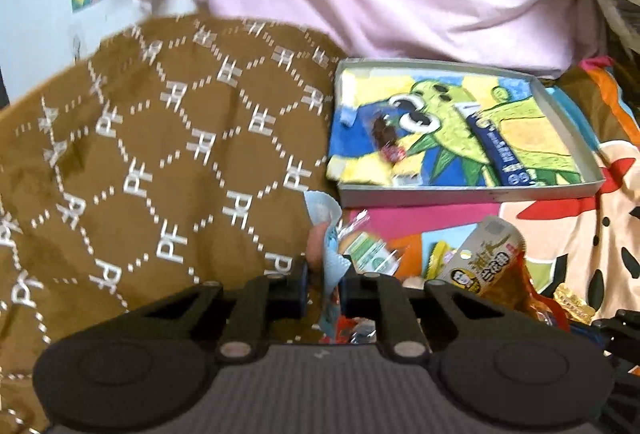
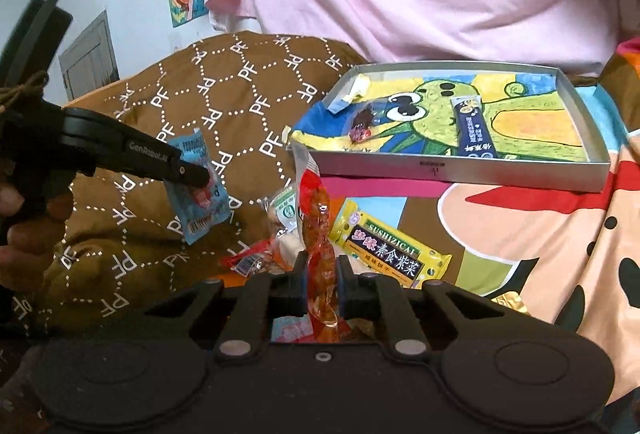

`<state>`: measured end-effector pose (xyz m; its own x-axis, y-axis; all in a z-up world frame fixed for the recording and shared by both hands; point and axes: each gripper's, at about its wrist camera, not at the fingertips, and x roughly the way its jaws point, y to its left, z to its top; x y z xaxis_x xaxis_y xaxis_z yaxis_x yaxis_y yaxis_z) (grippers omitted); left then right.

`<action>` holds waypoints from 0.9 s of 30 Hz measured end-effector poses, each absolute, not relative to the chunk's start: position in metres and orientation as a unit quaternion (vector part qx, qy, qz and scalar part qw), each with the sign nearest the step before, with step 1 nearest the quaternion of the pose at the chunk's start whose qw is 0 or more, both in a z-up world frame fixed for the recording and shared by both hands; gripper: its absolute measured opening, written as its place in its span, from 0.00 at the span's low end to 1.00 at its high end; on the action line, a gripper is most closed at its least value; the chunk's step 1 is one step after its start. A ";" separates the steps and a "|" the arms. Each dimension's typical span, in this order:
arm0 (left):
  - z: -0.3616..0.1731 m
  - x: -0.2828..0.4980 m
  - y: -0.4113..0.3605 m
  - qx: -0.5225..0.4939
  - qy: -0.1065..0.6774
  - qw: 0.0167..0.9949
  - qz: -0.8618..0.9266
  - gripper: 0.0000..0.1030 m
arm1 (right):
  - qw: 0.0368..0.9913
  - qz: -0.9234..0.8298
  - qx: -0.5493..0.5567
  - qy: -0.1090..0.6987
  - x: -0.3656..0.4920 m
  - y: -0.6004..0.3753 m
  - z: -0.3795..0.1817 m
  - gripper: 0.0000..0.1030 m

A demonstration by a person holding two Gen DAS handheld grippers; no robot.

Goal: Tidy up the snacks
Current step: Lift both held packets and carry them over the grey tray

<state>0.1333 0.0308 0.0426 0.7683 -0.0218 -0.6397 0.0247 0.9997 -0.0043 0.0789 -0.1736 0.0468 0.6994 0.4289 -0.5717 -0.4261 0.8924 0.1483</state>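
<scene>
Your left hand-held gripper [image 1: 323, 286] is clamped on a light blue snack packet [image 2: 202, 190], lifted clear above the brown patterned blanket [image 2: 224, 106] at the bed's left side. Just right of it, loose snacks lie piled on the colourful bedsheet [image 2: 520, 218], a yellow seaweed pack [image 2: 394, 252] among them. Your right hand-held gripper [image 2: 322, 274] pinches a red-orange clear-wrapped snack [image 2: 318, 234] standing upright between its pads. Further right sits the shallow grey tray [image 2: 460, 170] with a dinosaur drawing, holding a dark blue sachet [image 2: 474, 130] and a small dark snack [image 2: 362, 124].
</scene>
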 end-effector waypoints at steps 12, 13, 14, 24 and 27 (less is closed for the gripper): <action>0.080 0.146 -0.029 0.013 0.288 0.957 -0.036 0.15 | 0.947 0.197 0.033 0.251 0.091 -0.208 0.083 0.13; 0.081 0.151 -0.035 0.011 0.286 0.957 -0.038 0.15 | 0.949 0.193 0.034 0.246 0.095 -0.211 0.085 0.13; 0.083 0.156 -0.040 0.009 0.284 0.958 -0.040 0.15 | 0.952 0.188 0.034 0.240 0.101 -0.215 0.087 0.13; 0.094 0.231 -0.103 -0.017 0.253 0.965 -0.068 0.15 | 0.971 0.121 0.077 0.191 0.176 -0.274 0.097 0.13; 0.093 0.253 -0.120 -0.021 0.249 0.965 -0.077 0.16 | 0.974 0.104 0.087 0.179 0.199 -0.290 0.093 0.13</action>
